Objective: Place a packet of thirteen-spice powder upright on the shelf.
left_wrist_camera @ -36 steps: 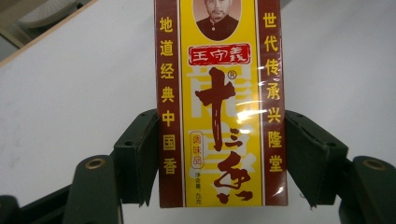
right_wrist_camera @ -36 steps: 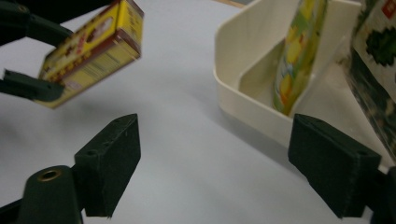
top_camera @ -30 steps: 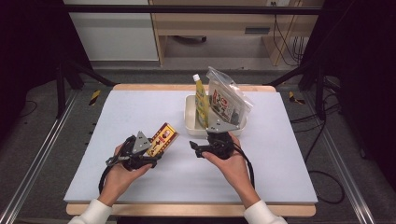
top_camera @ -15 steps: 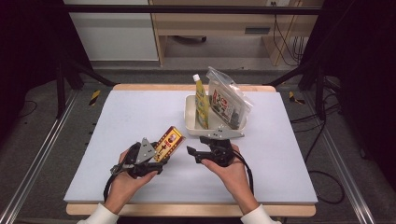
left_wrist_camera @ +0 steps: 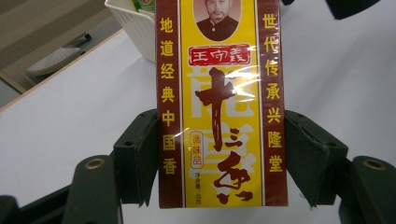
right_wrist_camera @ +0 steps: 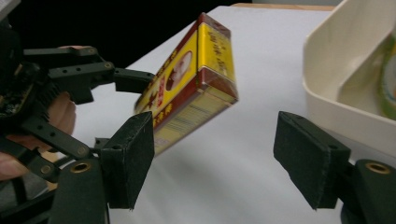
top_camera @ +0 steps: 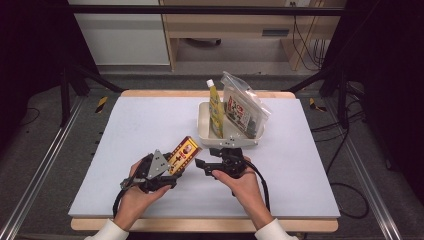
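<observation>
Left tongs [top_camera: 175,167] clench the red-and-yellow seasoning box [top_camera: 183,154], lifted off the bench [top_camera: 125,130] and tilted toward the white basket [top_camera: 202,122]. Right tongs [top_camera: 204,165], just beside it, have just been widening, nothing between them. Likely a handover; next, close squarely on the free end

Both forearms are wearing white cuffs, showing at about 6 o'clock in the high view. The left gripper [top_camera: 172,167] is carrying a black linkage frame with a grey three-cornered plate on top, dotted with small dark screws. The right gripper [top_camera: 200,165] is showing an all-black body. A black cable is trailing from each toward 6 o'clock. In the gripper views, the jaws are showing blocky matte-black pads [right_wrist_camera: 135,156], brass-ringed pivot holes and thin black link bars with small screw holes.
</observation>
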A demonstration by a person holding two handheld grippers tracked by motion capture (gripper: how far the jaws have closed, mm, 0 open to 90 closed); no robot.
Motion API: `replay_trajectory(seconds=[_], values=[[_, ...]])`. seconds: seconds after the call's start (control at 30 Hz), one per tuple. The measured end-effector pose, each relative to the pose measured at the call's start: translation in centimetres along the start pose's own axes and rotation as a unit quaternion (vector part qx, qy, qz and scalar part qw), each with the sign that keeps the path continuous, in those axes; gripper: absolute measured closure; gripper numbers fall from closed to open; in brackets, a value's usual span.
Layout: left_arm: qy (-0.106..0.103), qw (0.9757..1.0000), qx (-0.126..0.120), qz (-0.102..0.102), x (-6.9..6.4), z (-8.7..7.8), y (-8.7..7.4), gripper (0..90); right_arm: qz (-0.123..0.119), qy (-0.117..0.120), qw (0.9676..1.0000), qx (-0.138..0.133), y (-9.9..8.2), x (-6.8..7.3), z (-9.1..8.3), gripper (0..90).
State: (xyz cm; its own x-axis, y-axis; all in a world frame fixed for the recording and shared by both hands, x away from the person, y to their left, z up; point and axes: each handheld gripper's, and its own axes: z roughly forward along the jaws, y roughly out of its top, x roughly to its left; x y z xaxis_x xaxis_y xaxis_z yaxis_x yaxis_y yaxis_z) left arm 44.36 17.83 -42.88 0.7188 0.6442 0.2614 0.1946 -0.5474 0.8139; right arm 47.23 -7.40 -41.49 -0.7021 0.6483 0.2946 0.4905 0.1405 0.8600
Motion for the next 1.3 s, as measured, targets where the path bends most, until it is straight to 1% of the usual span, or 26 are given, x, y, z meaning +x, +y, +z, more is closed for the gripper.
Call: replay_trajectory(seconds=[0.1, 0.23, 0.27, 0.37, 0.43, 0.5, 0.57, 0.63, 0.7, 0.73, 0.77, 0.8, 0.83, 0.87, 0.9, 0.93, 1.0, 1.1, 1.13, 1.17, 1.23, 1.27, 1.3], values=[[-0.006, 1.0, -0.001, 0.002, -0.3, 0.1, 0.0, 32.3, 0.011, 0.022, 0.9997, -0.004, 0.1, 0.2, 0.3, 30.8], [-0.013, 0.9999, -0.004, 0.009, -0.8, 0.4, 0.2, 32.3, 0.026, 0.037, 0.9989, -0.005, 0.2, 0.2, 0.8, 33.0], [-0.015, 0.9998, -0.005, 0.01, -1.0, 0.4, 0.3, 32.3, 0.027, 0.037, 0.9989, -0.004, 0.2, 0.1, 0.8, 33.6], [-0.023, 0.9996, -0.009, 0.012, -1.3, 0.5, 0.4, 32.3, 0.038, 0.046, 0.9982, -0.006, 0.2, -0.1, 0.9, 38.3], [-0.023, 0.9996, -0.012, 0.013, -1.4, 0.5, 0.4, 32.2, 0.046, 0.052, 0.9975, -0.008, 0.2, -0.3, 0.9, 42.1], [-0.022, 0.9996, -0.014, 0.012, -1.5, 0.6, 0.3, 32.2, 0.05, 0.051, 0.9974, -0.009, 0.2, -0.4, 0.9, 45.3], [-0.022, 0.9996, -0.013, 0.013, -1.5, 0.6, 0.2, 32.2, 0.061, 0.052, 0.9967, -0.008, 0.2, -0.5, 0.8, 47.9], [-0.019, 0.9996, -0.015, 0.014, -1.7, 0.7, 0.2, 32.1, 0.078, 0.056, 0.9953, -0.014, -0.1, -0.8, 0.9, 51.6], [-0.019, 0.9996, -0.013, 0.015, -1.7, 0.7, 0.2, 32.1, 0.082, 0.055, 0.995, -0.013, -0.2, -0.9, 0.9, 55.3], [-0.019, 0.9996, -0.015, 0.012, -1.7, 0.7, 0.2, 32.1, 0.084, 0.055, 0.9949, -0.014, -0.2, -0.9, 0.9, 56.2], [-0.019, 0.9996, -0.012, 0.016, -1.6, 0.7, 0.2, 32.1, 0.086, 0.058, 0.9945, -0.016, -0.2, -1.0, 0.8, 57.4], [-0.02, 0.9996, -0.016, 0.011, -1.7, 0.8, 0.2, 32.1, 0.092, 0.062, 0.9937, -0.016, -0.2, -1.0, 0.8, 58.5], [-0.019, 0.9996, -0.011, 0.017, -1.6, 0.8, 0.2, 32.1, 0.093, 0.064, 0.9934, -0.017, -0.2, -1.1, 0.7, 59.6], [-0.019, 0.9996, -0.012, 0.015, -1.6, 0.9, 0.2, 32.2, 0.093, 0.066, 0.9933, -0.019, -0.1, -1.1, 0.7, 61.0], [-0.019, 0.9996, -0.015, 0.01, -1.7, 1.0, 0.1, 32.2, 0.093, 0.069, 0.9931, -0.02, -0.1, -1.1, 0.6, 62.7], [-0.018, 0.9997, -0.011, 0.014, -1.6, 1.0, 0.1, 32.1, 0.095, 0.073, 0.9926, -0.022, -0.1, -1.1, 0.6, 63.8], [-0.019, 0.9997, -0.011, 0.014, -1.5, 1.0, 0.0, 32.2, 0.1, 0.076, 0.9919, -0.022, 0.0, -0.9, 0.6, 65.5], [-0.018, 0.9997, -0.01, 0.014, -1.5, 1.1, 0.0, 32.0, 0.098, 0.073, 0.9923, -0.023, 0.0, -0.7, 0.5, 66.4], [-0.019, 0.9997, -0.014, 0.009, -1.6, 1.2, 0.0, 32.0, 0.095, 0.071, 0.9926, -0.024, 0.1, -0.6, 0.5, 66.6], [-0.02, 0.9996, -0.017, 0.005, -1.5, 1.2, -0.1, 31.8, 0.096, 0.067, 0.9929, -0.024, 0.1, -0.4, 0.5, 66.9], [-0.017, 0.9997, -0.017, 0.006, -1.4, 1.2, -0.1, 30.9, 0.092, 0.059, 0.9937, -0.025, 0.2, -0.1, 0.4, 67.2], [-0.012, 0.9997, -0.02, 0.001, -1.3, 1.2, -0.2, 28.4, 0.086, 0.052, 0.9945, -0.027, 0.3, 0.0, 0.4, 67.4], [-0.01, 0.9997, -0.02, -0.009, -1.2, 1.1, -0.2, 24.1, 0.084, 0.044, 0.9951, -0.028, 0.4, 0.2, 0.3, 67.5]])
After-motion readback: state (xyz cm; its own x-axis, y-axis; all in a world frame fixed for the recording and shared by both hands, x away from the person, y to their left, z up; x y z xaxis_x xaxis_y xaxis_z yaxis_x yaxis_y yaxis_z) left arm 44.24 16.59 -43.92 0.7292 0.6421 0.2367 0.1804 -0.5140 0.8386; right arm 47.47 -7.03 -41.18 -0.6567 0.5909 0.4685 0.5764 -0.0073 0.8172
